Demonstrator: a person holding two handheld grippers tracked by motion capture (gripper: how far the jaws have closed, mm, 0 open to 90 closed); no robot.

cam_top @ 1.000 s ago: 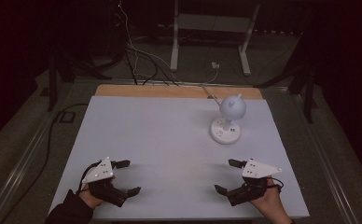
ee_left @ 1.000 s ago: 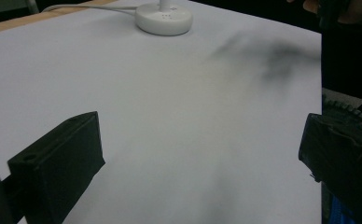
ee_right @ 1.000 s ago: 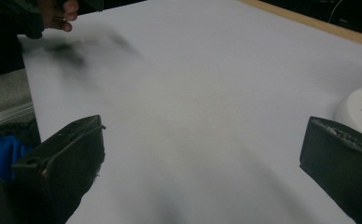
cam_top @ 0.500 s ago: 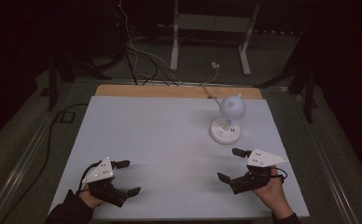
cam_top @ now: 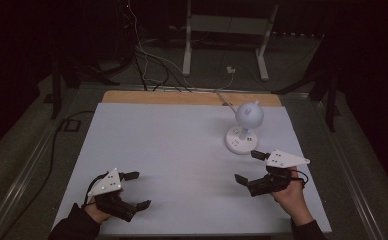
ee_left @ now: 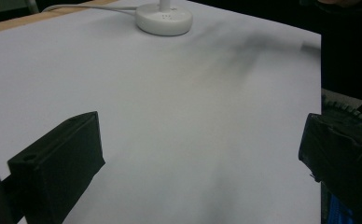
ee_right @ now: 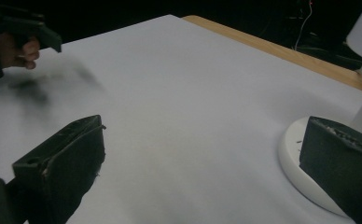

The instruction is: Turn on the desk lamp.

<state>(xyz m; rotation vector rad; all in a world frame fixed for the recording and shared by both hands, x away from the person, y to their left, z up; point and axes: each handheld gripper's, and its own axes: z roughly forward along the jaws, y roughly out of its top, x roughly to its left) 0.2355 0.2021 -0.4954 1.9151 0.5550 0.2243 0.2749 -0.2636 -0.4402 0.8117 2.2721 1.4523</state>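
high view first: our right gripper has crept forward and now sits just short of the lamp, while our left gripper has stayed put, well apart from it. both sets of jaws gape wide, holding nothing, so we judge a reach for the lamp is underway. beneath them lies a bare white table; beyond it, a dark room with cables.

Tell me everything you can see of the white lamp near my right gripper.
The white lamp looks like smooth plastic: a round, flat base with small marks on top, a short stem, and a rounded head above. It stands upright on the white table, toward the far right. A pale cord runs from it toward the table's back edge. The right gripper, jaws open, is close beside the base; nothing grips the lamp.
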